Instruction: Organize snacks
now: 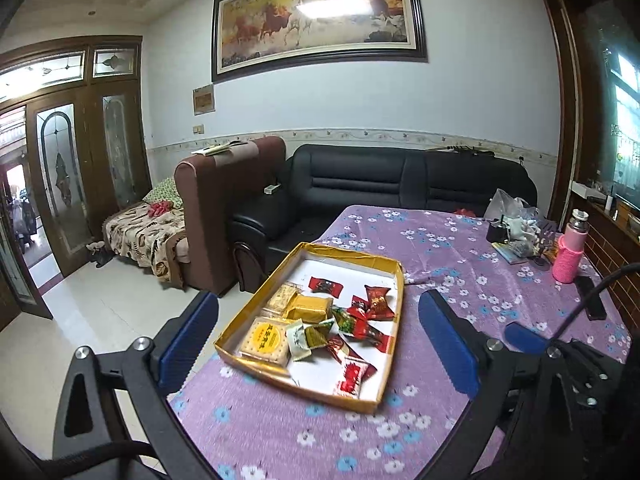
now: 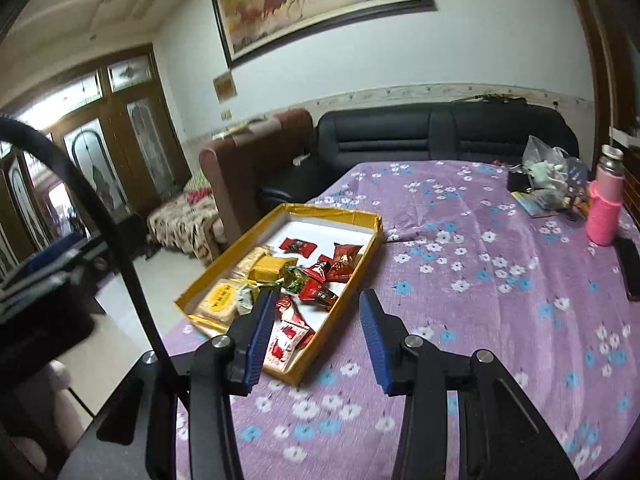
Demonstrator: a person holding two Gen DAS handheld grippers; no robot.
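Note:
A shallow gold-rimmed tray (image 1: 390, 356) sits at the table's left edge and holds several wrapped snacks: red candy packets (image 1: 376, 300), a gold-wrapped block (image 1: 310, 306), a round-label cracker pack (image 1: 266, 340), green packets (image 1: 316, 334) and a red-white packet (image 1: 352, 376). My left gripper (image 1: 318, 328) is open and empty, its blue fingers on either side of the tray, above it. The tray also shows in the right wrist view (image 2: 356, 276). My right gripper (image 2: 316, 324) is open and empty over the tray's near right corner; its blue finger (image 1: 524, 336) shows in the left wrist view.
The table wears a purple flowered cloth (image 2: 460, 280). At its far right stand a pink bottle (image 2: 606, 208), a plastic bag with clutter (image 2: 548, 168) and a black phone (image 2: 632, 268). A black sofa (image 1: 400, 180) and a brown armchair (image 1: 224, 208) lie beyond the table.

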